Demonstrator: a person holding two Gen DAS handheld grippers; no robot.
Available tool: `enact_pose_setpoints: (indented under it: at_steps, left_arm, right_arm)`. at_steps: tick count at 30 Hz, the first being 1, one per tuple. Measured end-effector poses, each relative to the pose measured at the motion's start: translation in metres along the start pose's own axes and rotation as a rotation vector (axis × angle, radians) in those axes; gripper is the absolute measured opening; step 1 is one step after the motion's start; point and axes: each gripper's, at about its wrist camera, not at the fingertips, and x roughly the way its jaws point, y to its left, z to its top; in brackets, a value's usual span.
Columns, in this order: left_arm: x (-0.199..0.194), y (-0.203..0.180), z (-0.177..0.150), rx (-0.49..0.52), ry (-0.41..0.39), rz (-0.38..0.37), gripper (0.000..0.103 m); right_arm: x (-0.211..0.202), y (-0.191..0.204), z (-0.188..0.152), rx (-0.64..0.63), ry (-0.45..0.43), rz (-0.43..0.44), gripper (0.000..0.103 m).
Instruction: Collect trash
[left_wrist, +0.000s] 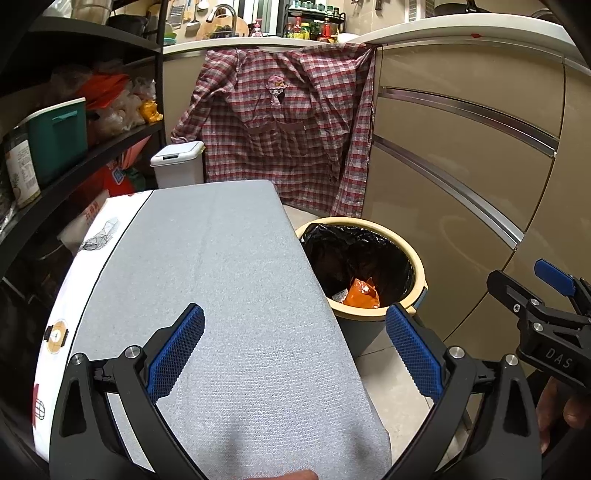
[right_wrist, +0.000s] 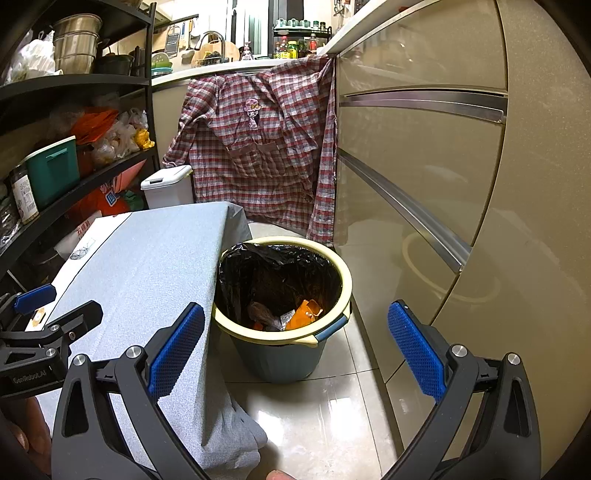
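You are holding your left gripper (left_wrist: 295, 354) with its jaws spread wide, the blue pads (left_wrist: 177, 354) well apart and nothing between them. You are holding your right gripper (right_wrist: 295, 354) the same way, its blue pads (right_wrist: 415, 354) parted and gripping nothing. Both are pointing forward and slightly down, side by side, each one showing at the edge of the other's view. Your fingers (left_wrist: 561, 417) are wrapping the right gripper's handle.
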Motion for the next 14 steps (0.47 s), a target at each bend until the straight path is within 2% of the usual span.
enact_pose_setpoints:
  at_steps: [14]
  left_arm:
    - [0.0023,0.0022,-0.0001,-0.010,0.015,0.001,0.095]
  right_arm:
    - [-0.0006,0.0016,-0.0007,0.001,0.001,-0.001,0.098]
